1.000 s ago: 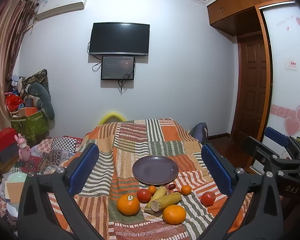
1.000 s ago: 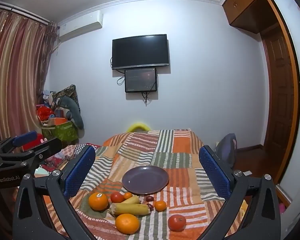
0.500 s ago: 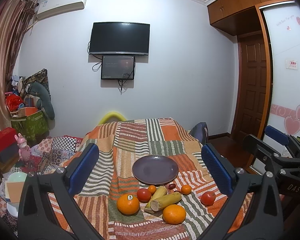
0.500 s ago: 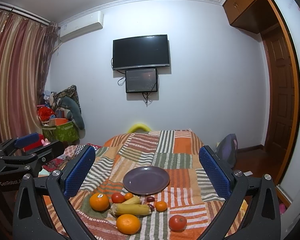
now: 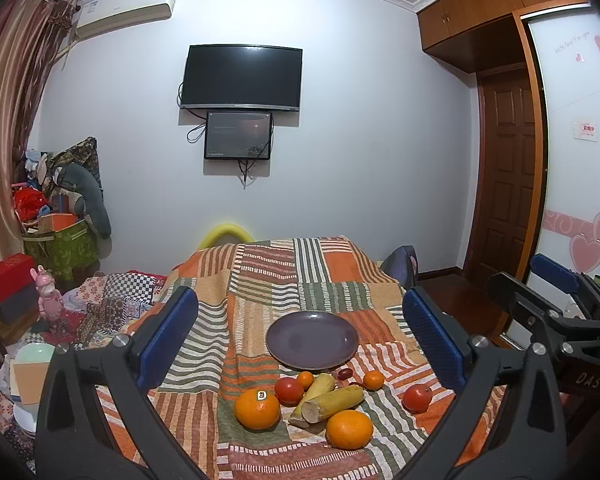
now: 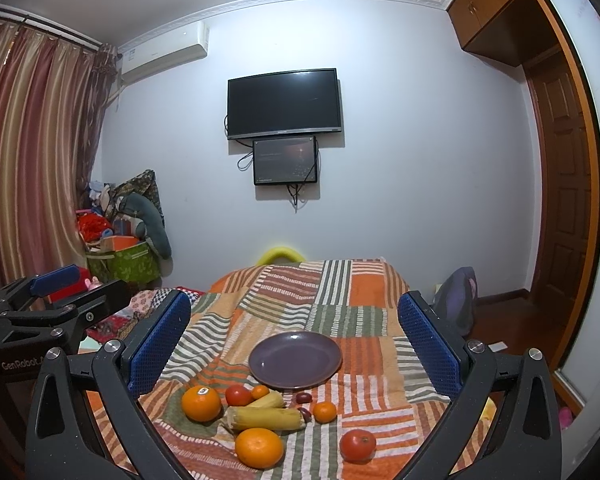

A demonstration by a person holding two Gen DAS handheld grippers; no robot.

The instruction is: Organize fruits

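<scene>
While I hold both the left gripper point(image 5: 300, 336) and right gripper point(image 6: 294, 336) spread wide and empty, the plate point(image 5: 312, 340) sits bare between the jaws, fruit just nearer, ready for loading.

Bare striped cloth point(image 5: 204, 360) either side of plate point(image 5: 312, 340); fruit cluster point(image 5: 316, 396) tight along its near rim.

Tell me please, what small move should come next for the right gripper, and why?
Probably lower the right gripper, which is open and holds nothing, toward the lone tomato on its side of the cloth. The purple plate has nothing on it, all the fruit lies in front of it, and this tomato sits apart from the cluster, so the fingers could likely close on it without bumping its neighbours.
</scene>
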